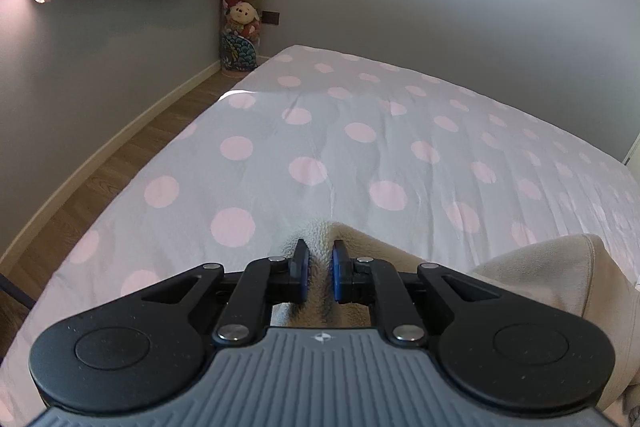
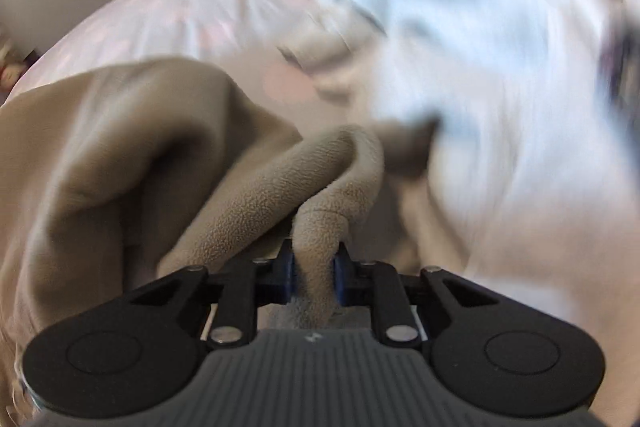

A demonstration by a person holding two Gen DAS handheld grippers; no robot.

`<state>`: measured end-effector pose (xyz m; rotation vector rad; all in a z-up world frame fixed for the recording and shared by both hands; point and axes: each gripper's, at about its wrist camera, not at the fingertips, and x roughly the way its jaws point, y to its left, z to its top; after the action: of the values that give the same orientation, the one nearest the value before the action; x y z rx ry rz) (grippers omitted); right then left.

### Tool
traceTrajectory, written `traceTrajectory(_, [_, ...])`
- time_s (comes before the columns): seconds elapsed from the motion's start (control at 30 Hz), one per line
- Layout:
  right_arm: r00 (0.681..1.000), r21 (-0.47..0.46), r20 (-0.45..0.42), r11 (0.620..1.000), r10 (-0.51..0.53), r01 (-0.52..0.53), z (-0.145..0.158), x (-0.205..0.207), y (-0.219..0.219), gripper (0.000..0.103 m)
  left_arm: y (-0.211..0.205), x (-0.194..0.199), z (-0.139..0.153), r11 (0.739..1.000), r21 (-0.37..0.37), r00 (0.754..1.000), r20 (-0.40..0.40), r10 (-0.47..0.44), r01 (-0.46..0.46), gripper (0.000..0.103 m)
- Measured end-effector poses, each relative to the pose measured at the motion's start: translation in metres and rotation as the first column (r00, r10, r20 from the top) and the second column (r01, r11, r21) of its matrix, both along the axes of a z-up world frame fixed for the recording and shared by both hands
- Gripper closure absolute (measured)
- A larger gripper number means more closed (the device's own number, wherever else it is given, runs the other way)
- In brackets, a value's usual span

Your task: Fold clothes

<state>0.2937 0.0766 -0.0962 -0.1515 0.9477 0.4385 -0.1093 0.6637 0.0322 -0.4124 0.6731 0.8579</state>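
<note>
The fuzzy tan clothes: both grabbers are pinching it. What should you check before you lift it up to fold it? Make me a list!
1. Left gripper shut on the fuzzy tan garment: ok, fleece sits between its pads.
2. Right gripper shut on the same garment: ok, a fold is clamped.
3. Polka-dot bed sheet not pinched along with it: cannot tell.
4. Room on the bed ahead to lay it flat: ok.
5. Pale blue-white cloth lying clear of the garment: cannot tell, too blurred.

Left gripper [image 1: 320, 261] and right gripper [image 2: 314, 261] both clamped (angled downward).
</note>
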Motion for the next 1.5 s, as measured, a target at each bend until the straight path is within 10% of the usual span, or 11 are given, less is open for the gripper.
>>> traceTrajectory(0.27, [0.879,-0.286,0.457,0.958,0.135,0.001,0.166,0.037,0.001,0.083,0.021,0.009,0.021,0.997,0.062,0.998,-0.047,0.052,-0.049,0.096])
traceTrajectory(0.37, [0.855,-0.295,0.515,0.95,0.068,0.102,0.212,0.067,-0.018,0.083,0.028,-0.001,0.035,0.965,0.217,0.979,-0.111,0.173,-0.147,0.103])
traceTrajectory(0.43, [0.864,-0.292,0.502,0.944,0.016,0.152,0.226,0.091,-0.033,0.083,0.043,-0.018,0.045,0.969,0.175,0.978,-0.083,0.194,-0.177,0.103])
traceTrajectory(0.7, [0.9,-0.414,0.435,0.881,-0.029,0.228,0.158,0.14,-0.022,0.08,0.043,-0.046,0.012,0.99,0.042,0.979,-0.149,0.138,-0.133,0.103])
traceTrajectory(0.8, [0.881,-0.409,0.473,0.887,0.004,0.215,0.148,0.127,-0.01,0.036,0.039,-0.048,-0.007,0.996,-0.039,0.987,-0.139,0.078,-0.084,0.101])
traceTrajectory(0.83, [0.868,-0.407,0.496,0.888,0.02,0.212,0.146,0.12,-0.007,0.024,0.038,-0.047,-0.014,0.996,-0.057,0.988,-0.144,0.061,-0.07,0.094])
traceTrajectory(1.07, [0.858,-0.292,0.492,0.957,0.148,0.002,0.145,0.051,0.024,0.022,0.031,-0.047,-0.079,0.989,-0.131,0.992,-0.118,0.052,-0.068,0.052])
traceTrajectory(1.4, [0.84,-0.258,0.365,0.91,0.402,-0.323,0.076,-0.084,0.068,0.022,0.023,-0.081,-0.169,0.947,-0.245,0.967,0.09,0.237,-0.209,0.055])
traceTrajectory(1.5, [0.87,-0.195,0.3,0.918,0.391,-0.345,0.058,-0.112,0.075,0.022,0.024,-0.087,-0.178,0.916,-0.284,0.936,0.127,0.328,-0.282,0.081])
